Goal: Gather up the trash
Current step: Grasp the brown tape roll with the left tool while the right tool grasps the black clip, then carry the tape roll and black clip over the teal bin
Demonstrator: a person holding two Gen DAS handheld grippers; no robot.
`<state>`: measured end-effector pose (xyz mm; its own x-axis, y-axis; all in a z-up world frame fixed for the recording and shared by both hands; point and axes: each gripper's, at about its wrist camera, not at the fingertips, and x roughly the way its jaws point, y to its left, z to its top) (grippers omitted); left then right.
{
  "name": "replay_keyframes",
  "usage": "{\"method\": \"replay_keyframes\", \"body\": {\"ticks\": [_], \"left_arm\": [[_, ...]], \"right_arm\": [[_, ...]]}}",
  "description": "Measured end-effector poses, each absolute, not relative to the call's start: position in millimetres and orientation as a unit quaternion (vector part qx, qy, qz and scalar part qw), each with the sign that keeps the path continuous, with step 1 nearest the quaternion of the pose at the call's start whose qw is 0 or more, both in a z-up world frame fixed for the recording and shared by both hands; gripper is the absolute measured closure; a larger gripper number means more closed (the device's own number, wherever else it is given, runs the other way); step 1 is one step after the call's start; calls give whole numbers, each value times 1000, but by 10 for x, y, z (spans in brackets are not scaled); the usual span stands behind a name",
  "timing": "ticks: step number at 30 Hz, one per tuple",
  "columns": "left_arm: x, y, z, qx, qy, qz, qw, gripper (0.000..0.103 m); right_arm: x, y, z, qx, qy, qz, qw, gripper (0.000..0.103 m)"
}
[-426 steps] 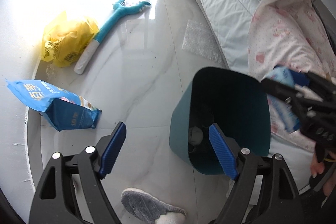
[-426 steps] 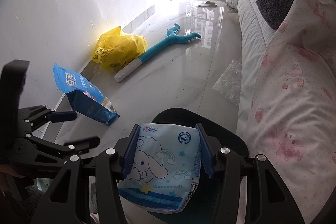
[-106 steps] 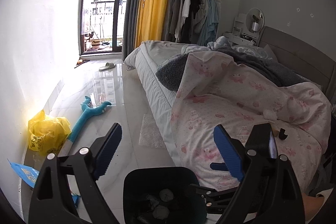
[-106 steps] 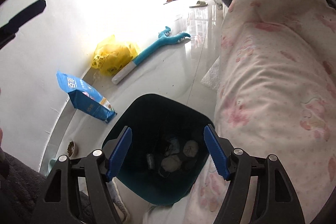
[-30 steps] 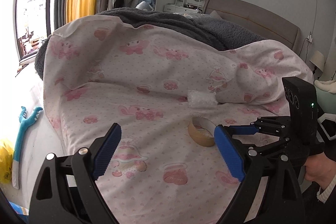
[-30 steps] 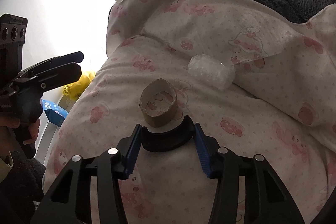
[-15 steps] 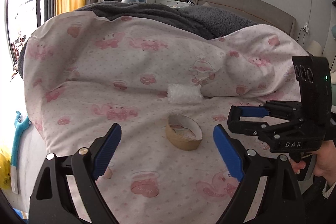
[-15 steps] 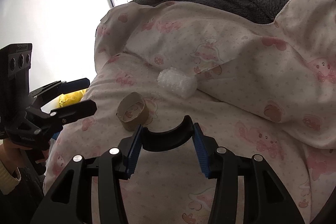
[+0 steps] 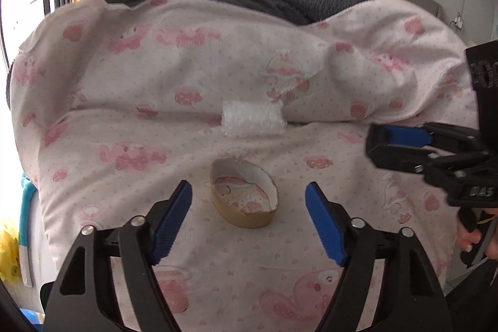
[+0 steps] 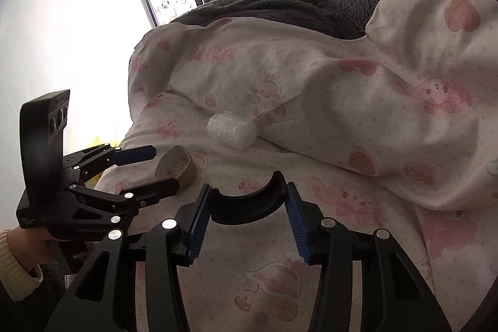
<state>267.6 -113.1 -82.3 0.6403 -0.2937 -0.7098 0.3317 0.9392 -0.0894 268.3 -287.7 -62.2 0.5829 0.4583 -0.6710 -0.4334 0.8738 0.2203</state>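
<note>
Left gripper lining up on cardboard ring lying on the bed quilt.
Left jaws closing, ring ahead of them, not yet pinched. Advice: lower until the pads straddle the ring wall, avoid catching quilt. Right gripper pinches a black curved piece, near right. Bubble-wrap wad lies just beyond; nothing blocks the approach.

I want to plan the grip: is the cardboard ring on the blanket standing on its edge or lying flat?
Lying flat. The cardboard ring rests with its opening upward, and the pink blanket pattern shows through its hole.
</note>
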Motion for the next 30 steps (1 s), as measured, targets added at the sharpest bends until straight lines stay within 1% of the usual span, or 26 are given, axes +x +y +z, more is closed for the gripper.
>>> {"method": "replay_keyframes", "body": {"ticks": [1, 3, 7, 16, 30], "left_arm": [[2699, -1138, -850, 25, 395, -170, 903, 30], [2740, -1142, -900, 24, 408, -166, 898, 39], [2758, -1119, -935, 19, 416, -164, 894, 52], [2633, -1003, -870, 16, 410, -189, 892, 53], [2343, -457, -796, 17, 407, -168, 898, 53]], "right_arm": [[2675, -2893, -621, 16, 383, 248, 889, 55], [2665, -2922, -630, 15, 386, 245, 889, 55], [2633, -2968, -640, 12, 391, 239, 889, 55], [2672, -2896, -626, 15, 394, 231, 890, 55], [2693, -2242, -442, 6, 380, 255, 889, 55]]}}
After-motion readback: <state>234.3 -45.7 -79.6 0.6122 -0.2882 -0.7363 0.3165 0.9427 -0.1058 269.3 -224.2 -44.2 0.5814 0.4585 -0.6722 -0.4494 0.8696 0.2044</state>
